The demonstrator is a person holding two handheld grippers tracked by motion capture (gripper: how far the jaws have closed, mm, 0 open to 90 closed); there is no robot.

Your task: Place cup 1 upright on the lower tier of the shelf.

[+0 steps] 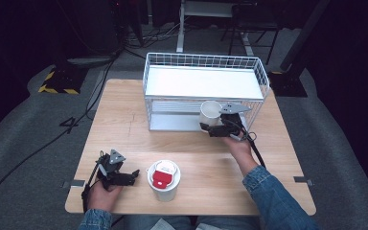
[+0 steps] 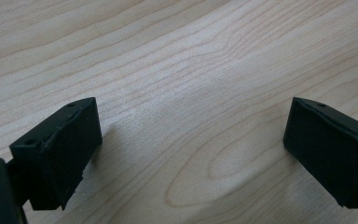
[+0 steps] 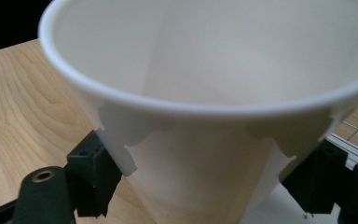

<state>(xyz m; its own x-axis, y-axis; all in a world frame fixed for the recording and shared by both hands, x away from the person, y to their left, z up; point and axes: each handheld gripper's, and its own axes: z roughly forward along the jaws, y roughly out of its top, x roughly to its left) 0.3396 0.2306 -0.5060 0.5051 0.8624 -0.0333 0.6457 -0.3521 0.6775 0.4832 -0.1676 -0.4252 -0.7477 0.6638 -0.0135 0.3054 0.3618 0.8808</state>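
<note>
While the right gripper point(image 1: 210, 127) clamps the white cup point(image 1: 210, 113) — rack point(image 1: 206, 61) edge just beside.

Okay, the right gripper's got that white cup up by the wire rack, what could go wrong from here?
1. The right gripper squeezes the empty white cup from both sides of its thin wall; it could buckle or slip out.
2. The cup sits right at the wire rack; its rim could catch on the wires when moved.
3. The left gripper rests open beside the second cup, the one with the red thing inside; a careless move might knock it over.
</note>
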